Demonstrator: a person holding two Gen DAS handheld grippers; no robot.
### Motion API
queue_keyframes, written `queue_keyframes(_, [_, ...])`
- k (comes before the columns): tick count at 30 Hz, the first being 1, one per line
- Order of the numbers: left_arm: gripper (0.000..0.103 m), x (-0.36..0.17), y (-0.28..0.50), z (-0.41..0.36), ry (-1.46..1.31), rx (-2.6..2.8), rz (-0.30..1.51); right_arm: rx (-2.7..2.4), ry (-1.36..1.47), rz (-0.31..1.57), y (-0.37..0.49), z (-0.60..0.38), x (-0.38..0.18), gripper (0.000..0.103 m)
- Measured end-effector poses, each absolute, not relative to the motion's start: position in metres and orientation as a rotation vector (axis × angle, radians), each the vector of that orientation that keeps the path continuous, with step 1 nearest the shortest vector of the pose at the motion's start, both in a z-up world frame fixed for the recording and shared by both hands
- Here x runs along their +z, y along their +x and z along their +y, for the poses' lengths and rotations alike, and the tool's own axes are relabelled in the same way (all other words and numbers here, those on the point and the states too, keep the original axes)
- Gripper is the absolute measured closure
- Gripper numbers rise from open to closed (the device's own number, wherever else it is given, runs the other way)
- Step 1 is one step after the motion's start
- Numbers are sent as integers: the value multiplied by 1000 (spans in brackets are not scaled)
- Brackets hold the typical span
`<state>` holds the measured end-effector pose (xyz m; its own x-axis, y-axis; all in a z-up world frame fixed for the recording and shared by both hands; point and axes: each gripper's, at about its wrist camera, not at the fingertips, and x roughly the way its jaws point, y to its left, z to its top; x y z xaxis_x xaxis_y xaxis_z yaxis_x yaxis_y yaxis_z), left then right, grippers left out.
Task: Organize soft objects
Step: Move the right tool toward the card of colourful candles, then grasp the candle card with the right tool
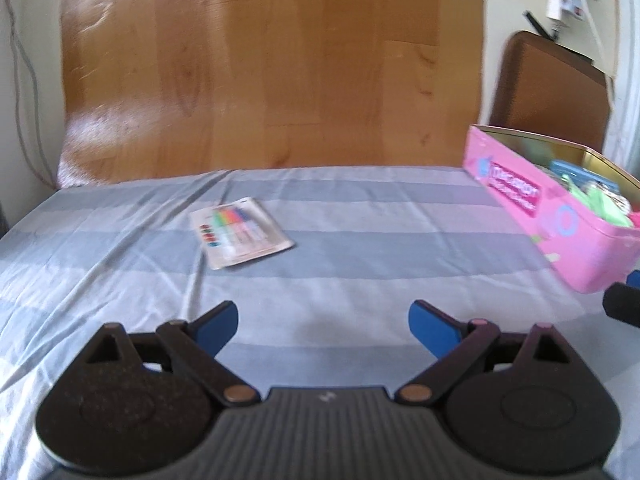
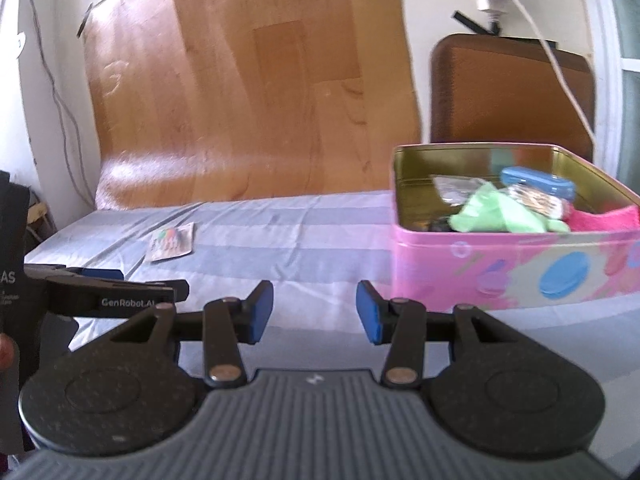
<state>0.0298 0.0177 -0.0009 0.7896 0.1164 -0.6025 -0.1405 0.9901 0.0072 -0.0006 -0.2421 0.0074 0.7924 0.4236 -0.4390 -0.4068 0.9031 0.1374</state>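
A flat white packet with coloured print (image 1: 242, 237) lies on the striped sheet, ahead and a little left of my left gripper (image 1: 323, 322), which is open and holds nothing. The same packet (image 2: 171, 242) shows small at far left in the right wrist view. A pink tin (image 2: 516, 268) stands on the bed at right, holding a green cloth (image 2: 498, 212), a pink cloth (image 2: 604, 218), a blue case (image 2: 538, 184) and small packets. My right gripper (image 2: 315, 312) hangs open and empty just left of the tin. The tin (image 1: 552, 216) sits at the right edge in the left wrist view.
A blue and grey striped bed sheet (image 1: 360, 216) covers the surface. A wooden headboard (image 1: 256, 64) stands behind it, with a brown cushioned panel (image 2: 512, 92) to its right. Cables hang on the wall at left. The left gripper's side (image 2: 104, 292) shows at left in the right wrist view.
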Motion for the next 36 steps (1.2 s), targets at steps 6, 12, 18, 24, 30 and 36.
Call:
queue_keyframes(6, [6,-6,31,48,-67,198,646,490,1,501,5,-218,5,54])
queue_keyframes(12, [6,-7,33,75,-66,250,637,532,-34,526,12,-195,2,54])
queue_keyframes(18, [6,-8,35,106,-78,315,624,578,-73,547,20,-167,-2,54])
queue_keyframes(24, [6,-6,35,152,-109,483,577,651,-132,562,34,-130,-3,53])
queue_keyframes(30, [6,-6,26,180,-280,518,557,735,-164,578,60,-74,-1,37])
queue_keyframes(36, [6,-5,24,175,-263,526,554,762,-175,646,102,-19,-11,34])
